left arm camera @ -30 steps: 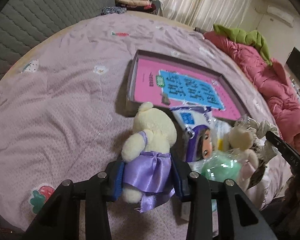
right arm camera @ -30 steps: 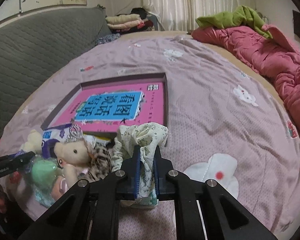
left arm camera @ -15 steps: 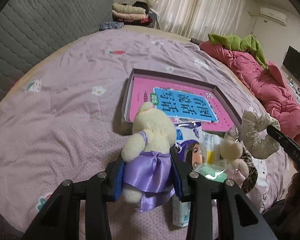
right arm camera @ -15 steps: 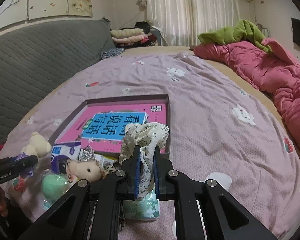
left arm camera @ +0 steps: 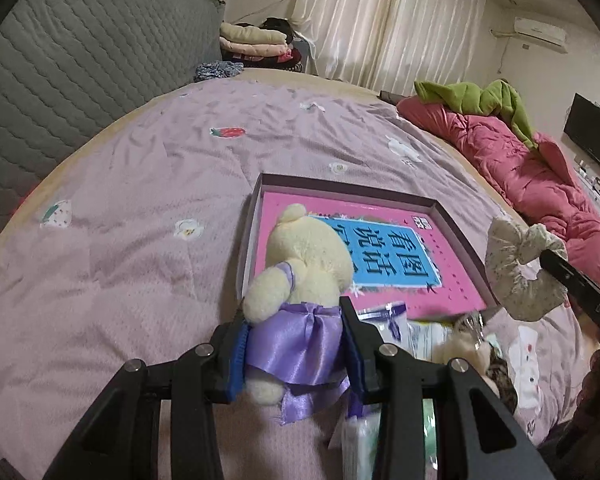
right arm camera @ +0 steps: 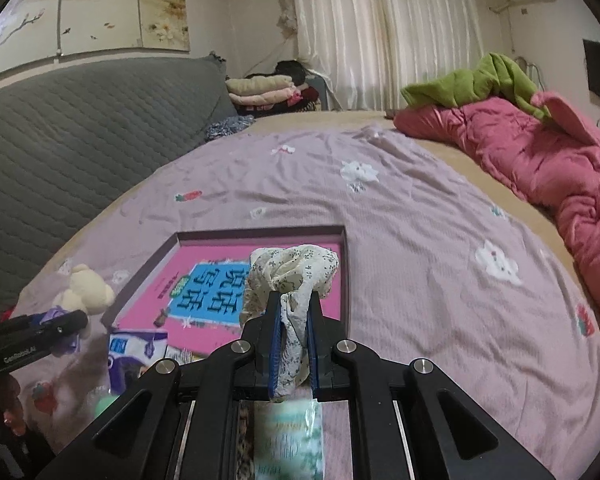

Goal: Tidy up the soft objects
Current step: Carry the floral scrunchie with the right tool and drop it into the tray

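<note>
Now left gripper (left arm camera: 294, 344) jaws pinching cream teddy bear (left arm camera: 304, 264), right gripper (right arm camera: 293, 344) jaws clamped on floral scrunchie (right arm camera: 292, 272), both above pink-lined box (left arm camera: 452, 224) on bed (left arm camera: 140, 200).

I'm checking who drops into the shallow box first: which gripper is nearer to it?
Right. The right gripper holds the floral scrunchie over the box's near edge; the left gripper holds the bear beside its corner.

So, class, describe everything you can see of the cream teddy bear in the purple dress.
The cream teddy bear is a small plush toy with fuzzy pale fur, round ears and stubby limbs, wearing a shiny purple satin dress with loose ribbon ends. It faces away from the left camera, roughly upright. The left tool is shut on its dressed waist, holding it above the bedspread, in front of the pink-lined box.
</note>
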